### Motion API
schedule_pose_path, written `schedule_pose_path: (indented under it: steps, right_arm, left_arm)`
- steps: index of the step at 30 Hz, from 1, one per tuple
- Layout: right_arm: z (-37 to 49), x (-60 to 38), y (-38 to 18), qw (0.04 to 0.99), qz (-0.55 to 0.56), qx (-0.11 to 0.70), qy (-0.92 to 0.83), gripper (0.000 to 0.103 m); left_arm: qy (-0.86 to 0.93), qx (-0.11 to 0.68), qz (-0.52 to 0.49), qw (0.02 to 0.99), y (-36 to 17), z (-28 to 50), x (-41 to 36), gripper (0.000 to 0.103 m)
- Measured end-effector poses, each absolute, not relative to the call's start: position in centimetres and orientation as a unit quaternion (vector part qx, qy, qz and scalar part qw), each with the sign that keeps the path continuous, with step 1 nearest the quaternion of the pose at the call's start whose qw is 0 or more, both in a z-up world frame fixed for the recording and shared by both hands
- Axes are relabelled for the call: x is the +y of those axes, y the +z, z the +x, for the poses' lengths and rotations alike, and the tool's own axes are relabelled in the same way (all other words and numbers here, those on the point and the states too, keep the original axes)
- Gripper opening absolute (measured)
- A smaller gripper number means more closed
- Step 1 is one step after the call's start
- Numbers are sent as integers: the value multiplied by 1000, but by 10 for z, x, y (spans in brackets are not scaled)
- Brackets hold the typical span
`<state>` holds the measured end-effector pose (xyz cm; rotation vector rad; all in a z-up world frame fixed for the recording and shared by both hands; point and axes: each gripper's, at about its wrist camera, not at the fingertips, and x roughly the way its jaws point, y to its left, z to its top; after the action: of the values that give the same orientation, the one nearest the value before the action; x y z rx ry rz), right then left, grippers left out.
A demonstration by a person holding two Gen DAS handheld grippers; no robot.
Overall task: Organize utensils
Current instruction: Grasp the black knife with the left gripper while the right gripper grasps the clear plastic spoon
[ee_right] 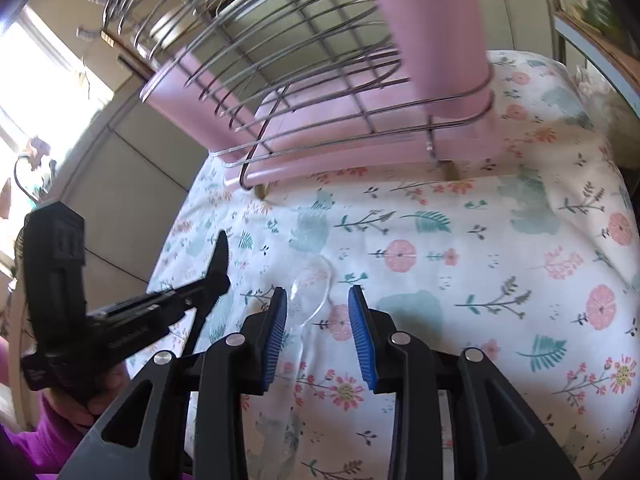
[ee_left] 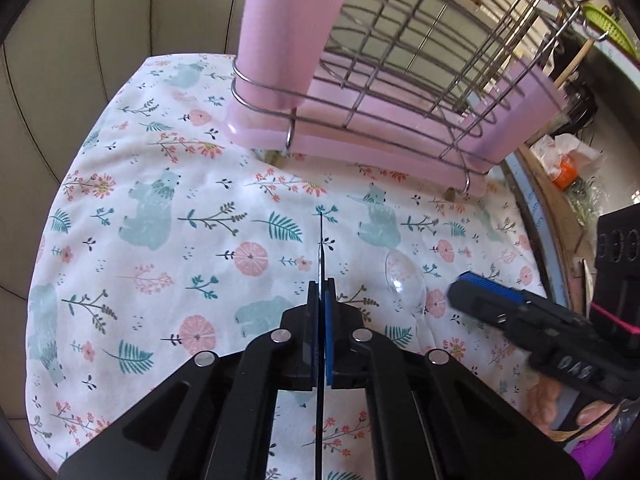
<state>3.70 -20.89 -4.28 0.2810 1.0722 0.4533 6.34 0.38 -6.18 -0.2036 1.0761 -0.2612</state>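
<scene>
A clear plastic spoon (ee_right: pixel 312 292) lies on the flowered cloth; it also shows in the left wrist view (ee_left: pixel 405 278). My right gripper (ee_right: pixel 318 300) is open, its blue pads on either side of the spoon's neck, just above the cloth. My left gripper (ee_left: pixel 321 286) is shut on a black plastic knife (ee_left: pixel 320 240), held edge-on; the serrated blade (ee_right: pixel 221 256) shows in the right wrist view. A pink dish rack with wire dividers (ee_left: pixel 400 80) stands at the back of the cloth, with a tall pink cup-shaped holder (ee_left: pixel 292 20) at its corner.
The flowered cloth (ee_left: pixel 160 220) covers the table. Beige wall panels (ee_left: pixel 60 60) run along the left. Cluttered bags and a shelf (ee_left: pixel 568 168) stand to the right of the table. The rack also shows in the right wrist view (ee_right: pixel 320 92).
</scene>
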Motion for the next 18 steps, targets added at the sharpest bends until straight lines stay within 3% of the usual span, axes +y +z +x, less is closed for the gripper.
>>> schedule_pose_path:
  steps: [8,18]
  right_arm:
    - [30,-168,-53,823,31,537,182,33]
    - [33,-164,-57,824,30,538,178,12]
  left_arm:
    - [-141,502,-111,846,-57,56,17,1]
    - [-144,499,-123,846,-63,58,20,1]
